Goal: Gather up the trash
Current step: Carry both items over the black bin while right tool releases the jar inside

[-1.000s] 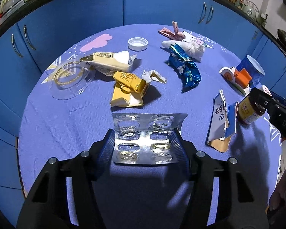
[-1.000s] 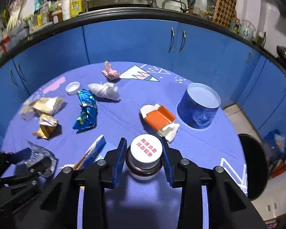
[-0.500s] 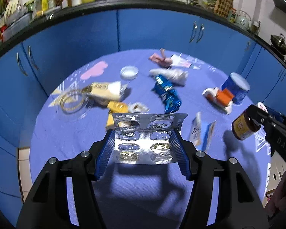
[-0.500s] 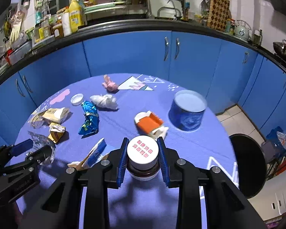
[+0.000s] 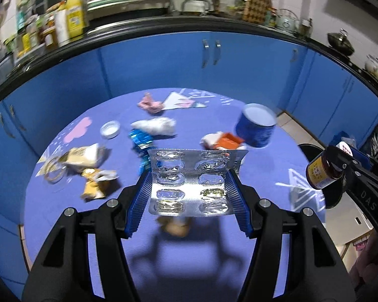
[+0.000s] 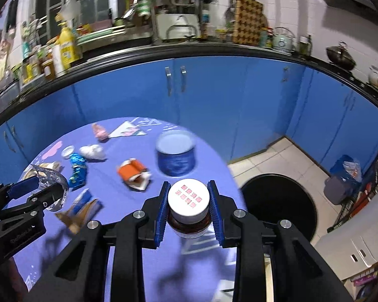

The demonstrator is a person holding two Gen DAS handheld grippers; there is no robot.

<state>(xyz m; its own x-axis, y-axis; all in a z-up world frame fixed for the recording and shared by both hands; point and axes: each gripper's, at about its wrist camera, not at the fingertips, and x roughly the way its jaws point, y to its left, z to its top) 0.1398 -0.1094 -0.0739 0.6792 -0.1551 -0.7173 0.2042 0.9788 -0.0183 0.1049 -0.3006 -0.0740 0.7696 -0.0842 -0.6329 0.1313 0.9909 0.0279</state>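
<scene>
1. Left gripper: closed on a silver blister pack, clamped edge to edge between the blue pads at centre frame and raised clear of the purple table.
2. Right gripper: closed on a brown bottle with a white cap, lower centre of the right wrist view, over the table's right edge.
3. Black round bin: on the tiled floor, right of centre, just beyond the held bottle.
4. On the table, upper left of the right wrist view: blue wrapper, white wad, orange-and-white carton, blue tin.
5. Left wrist view, left side: yellow wrappers, blurred.
</scene>
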